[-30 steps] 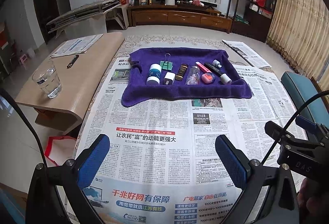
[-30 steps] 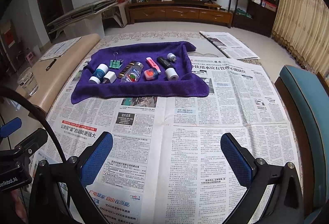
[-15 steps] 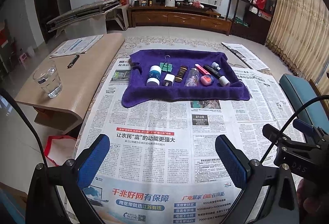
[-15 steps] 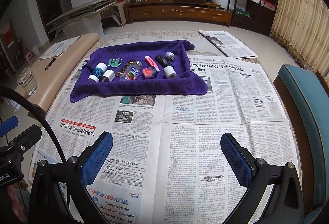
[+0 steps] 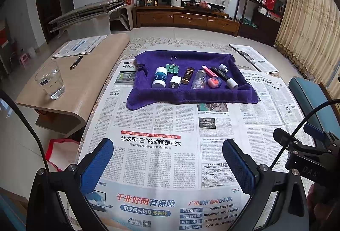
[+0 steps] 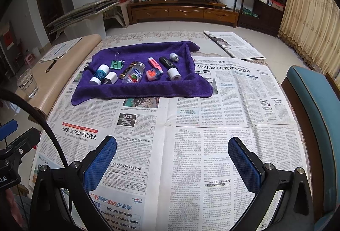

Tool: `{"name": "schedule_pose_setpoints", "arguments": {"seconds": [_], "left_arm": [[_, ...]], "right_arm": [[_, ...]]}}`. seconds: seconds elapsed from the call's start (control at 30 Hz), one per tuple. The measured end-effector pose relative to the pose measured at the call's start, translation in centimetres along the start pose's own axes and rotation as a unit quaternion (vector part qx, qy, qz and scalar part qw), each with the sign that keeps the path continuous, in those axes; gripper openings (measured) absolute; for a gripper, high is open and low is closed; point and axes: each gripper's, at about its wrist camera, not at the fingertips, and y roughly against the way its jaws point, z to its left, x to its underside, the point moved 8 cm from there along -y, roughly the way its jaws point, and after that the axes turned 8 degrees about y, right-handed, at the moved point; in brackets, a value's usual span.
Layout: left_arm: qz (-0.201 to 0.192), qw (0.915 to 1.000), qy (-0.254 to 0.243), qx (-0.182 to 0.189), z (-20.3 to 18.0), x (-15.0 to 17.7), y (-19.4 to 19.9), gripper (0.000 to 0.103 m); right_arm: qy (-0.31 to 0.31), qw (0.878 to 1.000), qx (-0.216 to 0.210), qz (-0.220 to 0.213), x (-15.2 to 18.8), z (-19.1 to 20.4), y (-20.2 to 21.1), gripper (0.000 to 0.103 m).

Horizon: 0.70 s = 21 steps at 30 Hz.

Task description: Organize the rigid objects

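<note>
A purple towel [image 5: 191,95] [image 6: 148,88] lies on the newspaper-covered table at the far side. On it sit several small items in a row: a blue-and-white jar [image 5: 159,77] [image 6: 99,74], a green binder clip [image 5: 172,67] [image 6: 116,63], a white charger cube [image 5: 175,82], a brown bottle [image 5: 188,75], a clear bottle [image 5: 199,79] [image 6: 134,75], a pink highlighter [image 5: 209,71] [image 6: 155,64], a black stick [image 5: 218,72], a white roll [image 5: 232,83] [image 6: 174,73]. My left gripper [image 5: 167,164] and right gripper [image 6: 172,164] are open and empty, well short of the towel.
A glass of water [image 5: 50,80] and a pen [image 5: 76,62] stand on the low wooden table [image 5: 70,103] to the left. A teal chair [image 6: 314,103] is at the right. Newspaper sheets [image 5: 161,146] cover the table. A red bag [image 5: 59,152] lies on the floor.
Both grippers have drawn back slightly and drifted; the towel sits a little farther and further left in the right wrist view. Both stay open and empty.
</note>
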Motion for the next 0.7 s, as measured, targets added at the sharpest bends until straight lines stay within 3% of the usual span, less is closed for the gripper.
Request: {"name": "schedule_pose_setpoints", "arguments": {"seconds": [0.7], "left_arm": [[-0.009,0.9999,-0.005,0.006,-0.34,0.13,0.3,0.103]], "right_arm": [[-0.005,1.0,0.003,0.001,0.3,-0.36,-0.02,0.103]]}}
